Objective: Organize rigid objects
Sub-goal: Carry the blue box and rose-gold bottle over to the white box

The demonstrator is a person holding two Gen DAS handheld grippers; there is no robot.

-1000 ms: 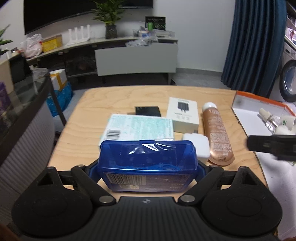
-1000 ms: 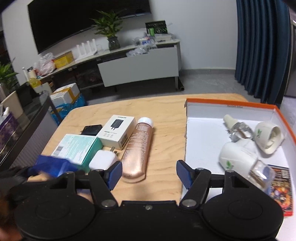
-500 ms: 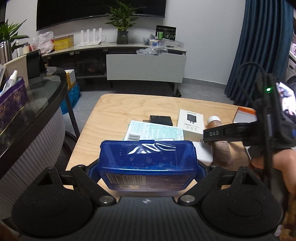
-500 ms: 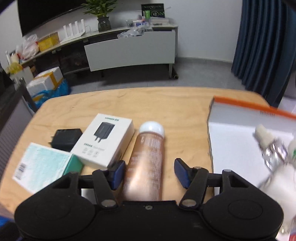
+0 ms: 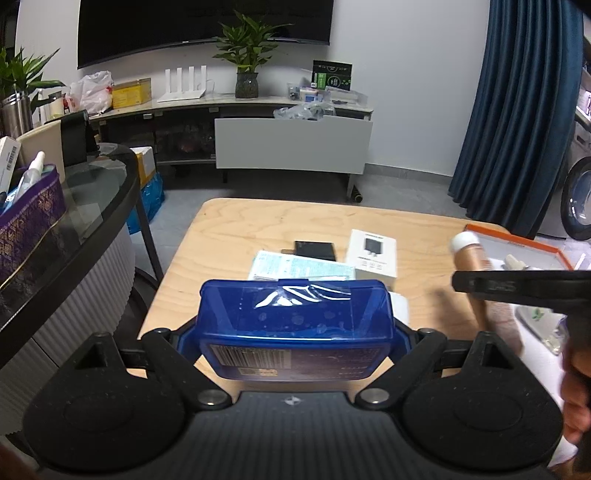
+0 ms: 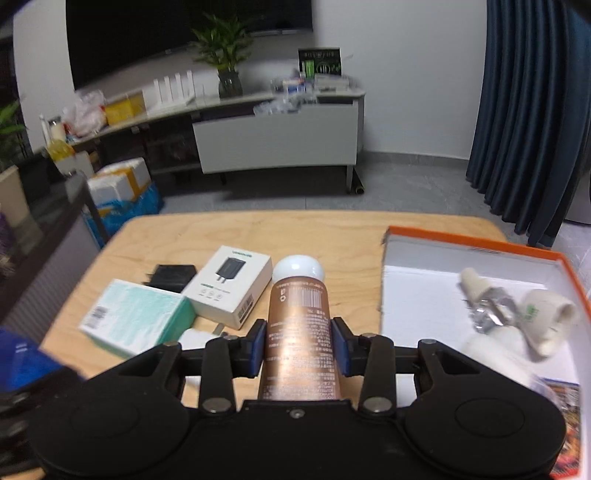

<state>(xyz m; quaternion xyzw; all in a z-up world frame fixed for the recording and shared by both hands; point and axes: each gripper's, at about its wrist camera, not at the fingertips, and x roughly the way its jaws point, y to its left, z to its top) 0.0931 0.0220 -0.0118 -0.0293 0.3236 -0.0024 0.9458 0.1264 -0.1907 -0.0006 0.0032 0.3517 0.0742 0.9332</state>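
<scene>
right hand-held gripper moved onto bronze bottle, jaws closing.

Glossy blue plastic case, wood table

A dark curved screen hangs on the white wall; below it a long low sideboard carries a potted green plant, a white router with four upright antennas, a yellow box and a white plastic bag; a pale grey panel fronts its right end; deep blue curtains hang at the right; a washing machine door shows at the far right edge; a glass-topped curved counter stands at the left.
</scene>
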